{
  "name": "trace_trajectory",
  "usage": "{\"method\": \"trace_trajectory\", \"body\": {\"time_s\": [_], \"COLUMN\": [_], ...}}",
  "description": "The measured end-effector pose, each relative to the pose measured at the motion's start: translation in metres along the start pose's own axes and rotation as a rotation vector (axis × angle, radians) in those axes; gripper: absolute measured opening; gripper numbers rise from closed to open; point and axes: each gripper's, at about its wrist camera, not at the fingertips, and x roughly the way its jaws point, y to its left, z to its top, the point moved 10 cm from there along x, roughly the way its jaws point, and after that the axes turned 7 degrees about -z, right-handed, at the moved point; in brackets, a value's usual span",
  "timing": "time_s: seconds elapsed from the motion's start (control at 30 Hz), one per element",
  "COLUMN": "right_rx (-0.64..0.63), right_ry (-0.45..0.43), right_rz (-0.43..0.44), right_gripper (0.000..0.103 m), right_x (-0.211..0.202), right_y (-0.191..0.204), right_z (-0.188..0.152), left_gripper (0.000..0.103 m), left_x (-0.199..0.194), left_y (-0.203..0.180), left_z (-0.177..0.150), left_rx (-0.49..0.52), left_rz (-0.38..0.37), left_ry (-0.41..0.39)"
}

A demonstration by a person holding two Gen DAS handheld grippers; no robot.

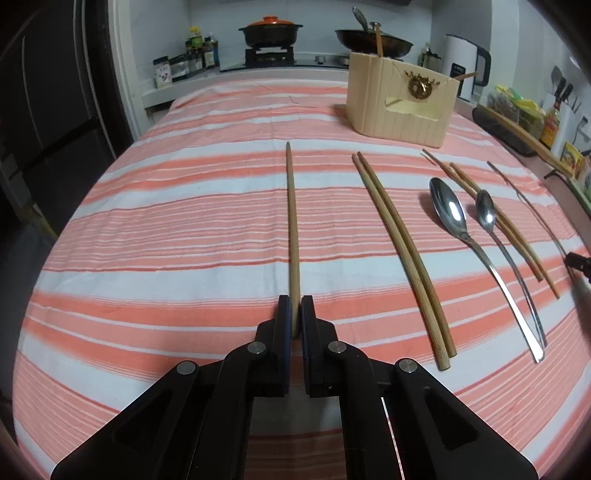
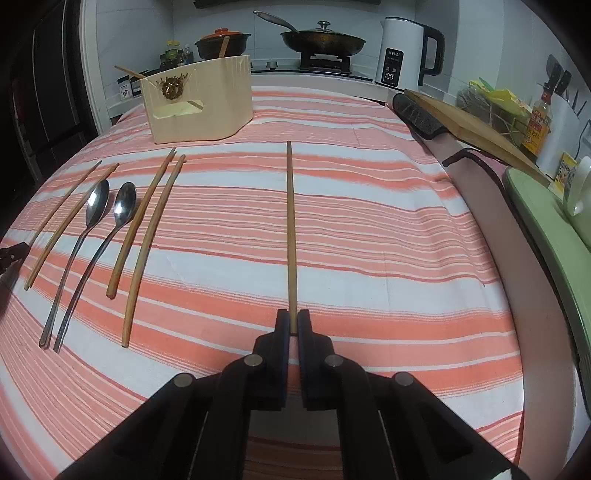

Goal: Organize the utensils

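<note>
My left gripper (image 1: 295, 317) is shut on the near end of a wooden chopstick (image 1: 291, 221) that points away over the striped cloth. My right gripper (image 2: 293, 326) is shut on another chopstick (image 2: 290, 229) the same way. Between the two grippers lie a chopstick pair (image 1: 402, 258), two steel spoons (image 1: 448, 214) and another chopstick pair (image 1: 495, 218); they show at the left of the right wrist view, spoons (image 2: 110, 210) included. A cream utensil holder (image 1: 400, 103) stands at the back, also in the right wrist view (image 2: 201, 103), with chopsticks in it.
The table carries a pink and white striped cloth (image 1: 184, 221). Behind it is a stove with a pot (image 1: 271, 31) and a wok (image 2: 323, 38), and a white kettle (image 2: 402, 51). A cutting board (image 2: 472, 125) and bottles sit at the right edge.
</note>
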Motion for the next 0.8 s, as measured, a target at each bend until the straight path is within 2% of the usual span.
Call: {"method": "trace_trajectory", "body": {"time_s": [0.47, 0.63, 0.8], "right_rx": [-0.015, -0.007, -0.001], "right_ry": [-0.336, -0.41, -0.438], "right_rz": [0.042, 0.076, 0.106], "right_gripper": [0.004, 0.004, 0.004], "right_x": [-0.141, -0.177, -0.195], "right_y": [0.013, 0.02, 0.024], "right_z": [0.097, 0.114, 0.118], "left_gripper": [0.003, 0.003, 0.003], "left_x": [-0.12, -0.143, -0.157], "left_y": [-0.019, -0.026, -0.033], "left_z": [0.083, 0.1, 0.109], "left_rx": [0.065, 0.067, 0.07], "left_rz": [-0.06, -0.08, -0.094], "left_ry": [-0.24, -0.294, -0.325]}}
